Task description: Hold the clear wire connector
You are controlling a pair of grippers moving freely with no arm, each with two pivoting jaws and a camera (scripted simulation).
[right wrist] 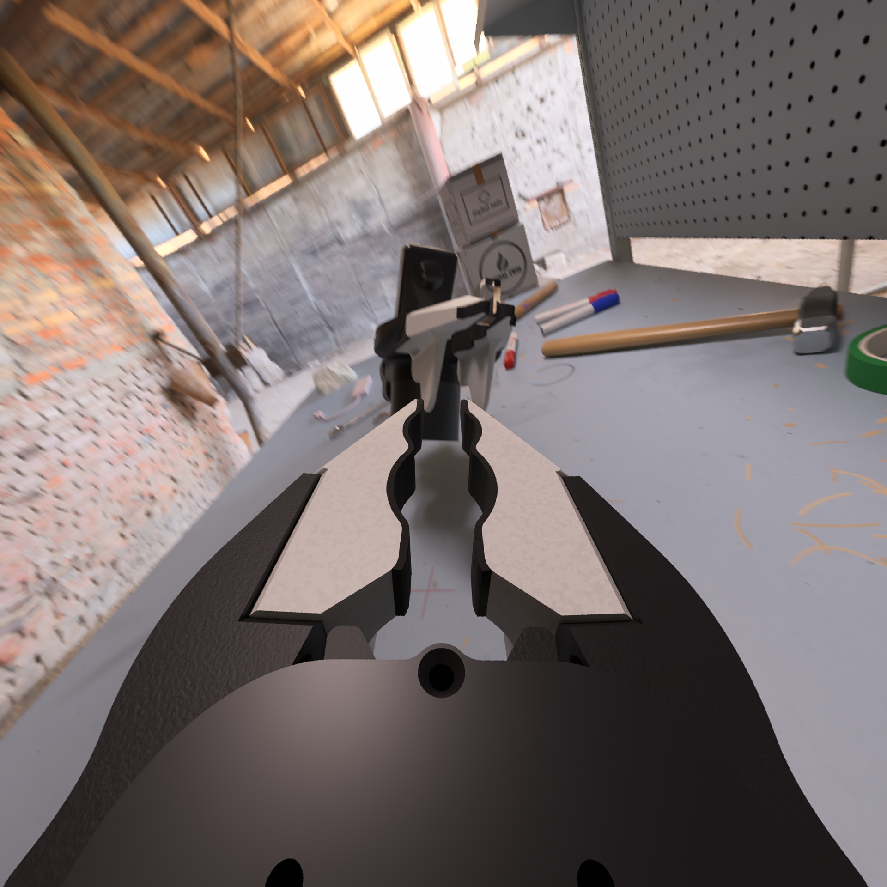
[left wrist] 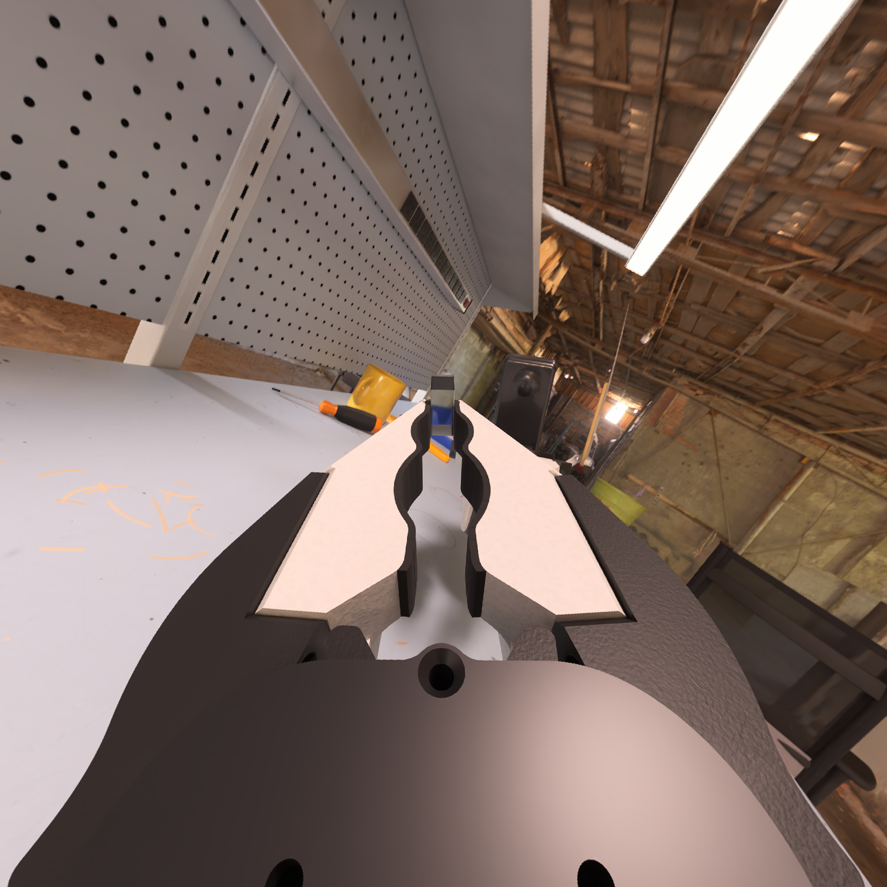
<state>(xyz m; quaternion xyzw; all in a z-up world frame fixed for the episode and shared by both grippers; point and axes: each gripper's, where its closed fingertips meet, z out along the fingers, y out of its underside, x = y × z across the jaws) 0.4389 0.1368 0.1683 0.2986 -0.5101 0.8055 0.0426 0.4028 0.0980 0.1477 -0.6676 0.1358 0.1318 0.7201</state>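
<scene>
In the left wrist view my left gripper (left wrist: 442,412) is shut on the clear wire connector (left wrist: 442,399), a small clear block with a dark cap and a blue part. It is held at the fingertips, above the grey bench (left wrist: 144,456). The right wrist view shows the same left gripper (right wrist: 490,314) farther off, with the connector (right wrist: 493,292) sticking up from its tips. My right gripper (right wrist: 439,408) hangs over the bench, apart from the left one and pointing at it. Its jaws stand a narrow gap apart with nothing between them.
A hammer (right wrist: 672,331), a green tape roll (right wrist: 866,360), markers (right wrist: 576,307) and stacked boxes (right wrist: 489,230) lie at the back right. A yellow mug (left wrist: 377,389) and an orange-black screwdriver (left wrist: 350,415) lie near the pegboard (left wrist: 144,144). Thin cables (right wrist: 345,415) lie near the bench's left edge.
</scene>
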